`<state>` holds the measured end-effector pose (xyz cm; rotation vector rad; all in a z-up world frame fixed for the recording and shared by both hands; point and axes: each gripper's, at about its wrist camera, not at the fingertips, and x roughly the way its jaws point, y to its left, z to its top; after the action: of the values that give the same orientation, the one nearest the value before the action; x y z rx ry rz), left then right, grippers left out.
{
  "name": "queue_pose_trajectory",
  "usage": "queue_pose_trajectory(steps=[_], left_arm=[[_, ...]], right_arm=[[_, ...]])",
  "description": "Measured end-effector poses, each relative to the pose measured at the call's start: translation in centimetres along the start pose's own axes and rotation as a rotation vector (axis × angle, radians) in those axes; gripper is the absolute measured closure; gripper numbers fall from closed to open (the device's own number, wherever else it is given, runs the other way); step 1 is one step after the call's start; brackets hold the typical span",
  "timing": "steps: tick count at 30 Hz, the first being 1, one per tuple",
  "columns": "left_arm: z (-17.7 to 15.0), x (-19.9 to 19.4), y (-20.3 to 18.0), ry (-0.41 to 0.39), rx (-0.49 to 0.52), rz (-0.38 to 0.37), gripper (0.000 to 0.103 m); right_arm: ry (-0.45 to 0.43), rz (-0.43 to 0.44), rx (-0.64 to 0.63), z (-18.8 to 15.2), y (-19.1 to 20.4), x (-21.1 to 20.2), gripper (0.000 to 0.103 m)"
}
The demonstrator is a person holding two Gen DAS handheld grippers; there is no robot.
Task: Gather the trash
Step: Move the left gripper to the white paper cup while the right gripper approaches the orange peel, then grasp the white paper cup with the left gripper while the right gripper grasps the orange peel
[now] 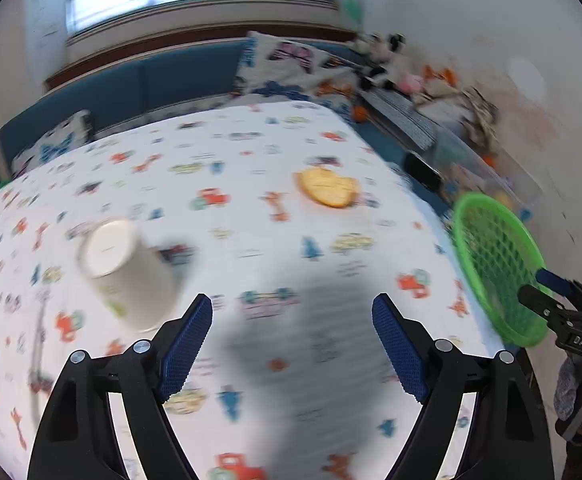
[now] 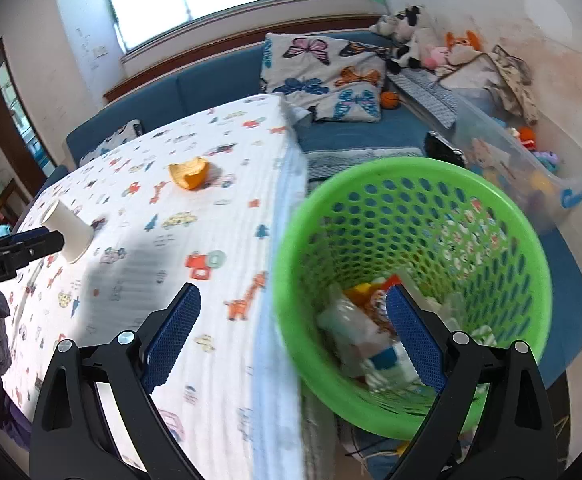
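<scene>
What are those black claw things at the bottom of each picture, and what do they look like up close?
They are handheld grippers. The left gripper and the right gripper look alike: two black plastic arms with triangular cut-outs, silver round bolts at the joints, and flat fingers faced with ridged blue pads. Seen from the other camera, the body carries small white lettering, too blurred to read. No cables show.

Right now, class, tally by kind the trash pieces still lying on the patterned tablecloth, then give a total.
White paper cup, on its side: 1
Orange peel: 1
Total: 2
</scene>
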<state>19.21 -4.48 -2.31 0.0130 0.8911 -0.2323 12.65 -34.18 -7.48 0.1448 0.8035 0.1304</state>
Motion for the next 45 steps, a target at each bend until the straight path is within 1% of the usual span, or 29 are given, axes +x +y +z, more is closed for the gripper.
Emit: queue_pose_trajectory(steps=[7,8,11,14,16,22,25,29,37,41,43,45], left_arm=[[-1.1,-1.1,5.9,-0.046,-0.112,0.139,0.018],[-1.2,-1.0,6.5,-0.044,-0.12,0.146,0.016],[-1.3,-0.3,8.6,-0.038,-0.132,0.193,0.016],[-1.2,0.9,9.8,-0.035,-0.129,0.213,0.015],[-1.0,1.8,10.4,-0.03,-0.134,0.212,0.015],[-0.3,4.1,11.8,-0.038,-0.147,0.142,0.015],[0.1,4.9,12.0,-0.032,-0.147,0.146,0.015],[0.5,5.5,12.1,-0.049,-0.143,0.129,0.015],[0.6,6.2,12.3,-0.071,-0.133,0.121,0.016],[0.6,6.3,12.5,-0.074,-0.129,0.11,0.022],[0.5,6.4,12.5,-0.077,-0.126,0.106,0.024],[0.5,6.4,12.6,-0.08,-0.124,0.099,0.024]], right_arm=[[0.02,0.03,-0.064,0.8,3.0,1.5,0.01],[0.023,0.033,-0.072,0.9,3.4,1.8,0.01],[0.036,0.042,-0.098,1.5,4.5,2.7,0.01],[0.047,0.055,-0.116,2.0,5.3,3.6,0.01],[0.058,0.06,-0.124,2.4,5.9,4.3,0.01],[0.086,0.076,-0.16,3.5,7.3,6.5,0.01],[0.095,0.075,-0.18,4.2,8.1,7.8,0.01],[0.099,0.076,-0.203,5.5,9.1,9.6,0.01],[0.111,0.074,-0.228,8.2,11.0,13.7,0.016],[0.124,0.06,-0.225,9.1,11.8,15.8,0.021],[0.134,0.057,-0.221,9.4,12.0,16.9,0.022],[0.136,0.042,-0.221,9.8,12.2,17.8,0.024]])
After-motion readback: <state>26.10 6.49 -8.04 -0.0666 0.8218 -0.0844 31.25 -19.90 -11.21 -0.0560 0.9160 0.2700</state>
